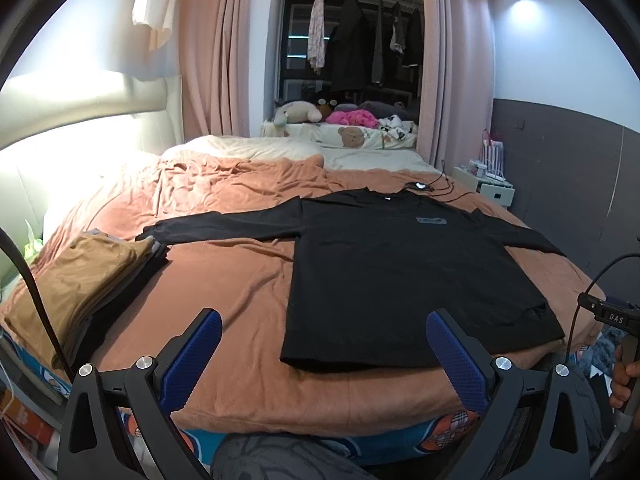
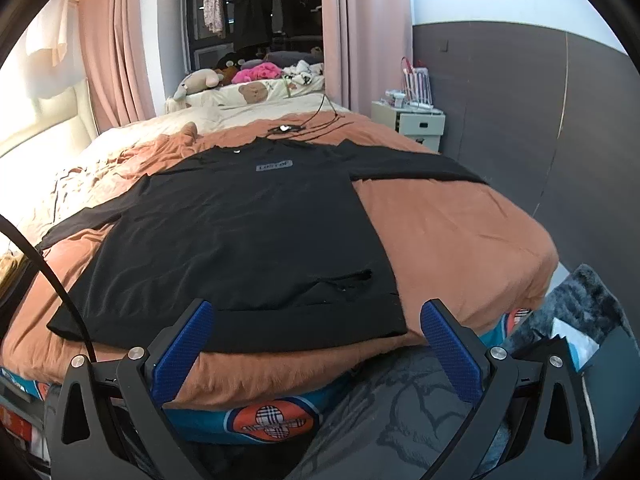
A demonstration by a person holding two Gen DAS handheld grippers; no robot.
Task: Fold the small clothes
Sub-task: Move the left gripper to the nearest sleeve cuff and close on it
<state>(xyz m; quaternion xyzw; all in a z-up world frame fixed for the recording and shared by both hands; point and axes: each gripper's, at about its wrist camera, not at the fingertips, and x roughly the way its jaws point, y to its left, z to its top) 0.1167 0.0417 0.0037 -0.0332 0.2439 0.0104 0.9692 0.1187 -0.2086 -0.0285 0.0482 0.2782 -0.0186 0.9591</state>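
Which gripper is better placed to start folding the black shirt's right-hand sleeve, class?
Probably the right gripper: open, it sits over the black shirt hem, nearer that sleeve. The left gripper sits further left.

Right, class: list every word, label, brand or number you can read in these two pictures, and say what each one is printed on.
"DAS": on the dark body of the right gripper, at the right edge of the left wrist view.
Grey patch on the chest of the black shirt: it carries lettering, too blurred to read in either view.
Small white tag at the shirt's neck: too small to read.
Nothing else is readable.
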